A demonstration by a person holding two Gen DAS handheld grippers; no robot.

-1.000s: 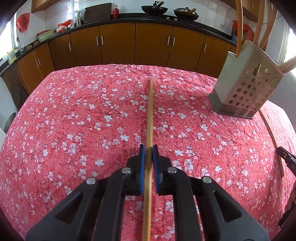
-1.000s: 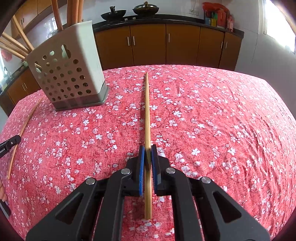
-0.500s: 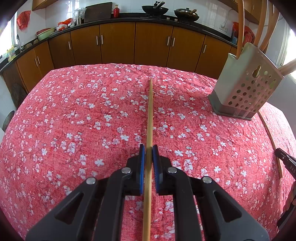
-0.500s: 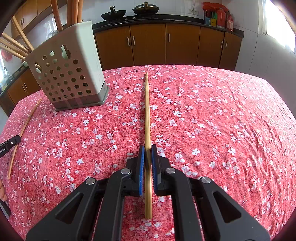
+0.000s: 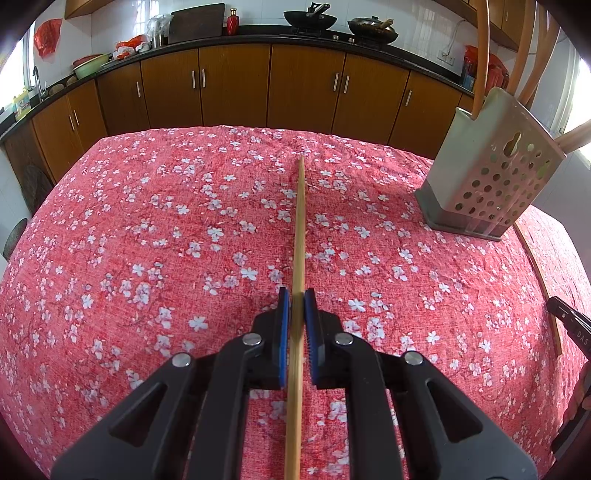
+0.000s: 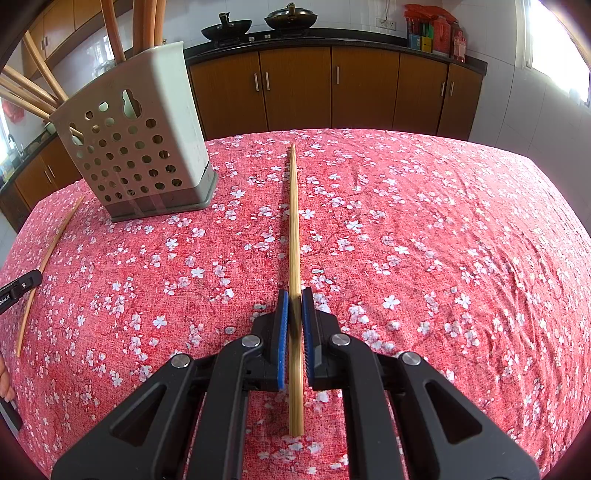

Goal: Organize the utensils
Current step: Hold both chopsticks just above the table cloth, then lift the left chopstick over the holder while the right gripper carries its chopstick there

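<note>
My left gripper (image 5: 297,300) is shut on a bamboo chopstick (image 5: 300,229) that points forward over the red floral tablecloth (image 5: 147,240). My right gripper (image 6: 294,298) is shut on a second bamboo chopstick (image 6: 293,221), also pointing forward. The grey perforated utensil holder (image 5: 487,177) stands at the right in the left wrist view and at the left in the right wrist view (image 6: 136,147), with several wooden utensils standing in it. Each view shows the other gripper's chopstick lying along the cloth at its edge (image 5: 539,273) (image 6: 48,258).
Brown kitchen cabinets (image 5: 236,85) and a counter with woks (image 5: 310,16) run behind the table. The table's far edge lies just beyond the chopstick tips. The other gripper's tip shows at the frame edge (image 5: 569,325) (image 6: 18,288).
The left wrist view has shifted slightly, so the holder sits a little lower and nearer. The right gripper and its chopstick have not visibly moved.
</note>
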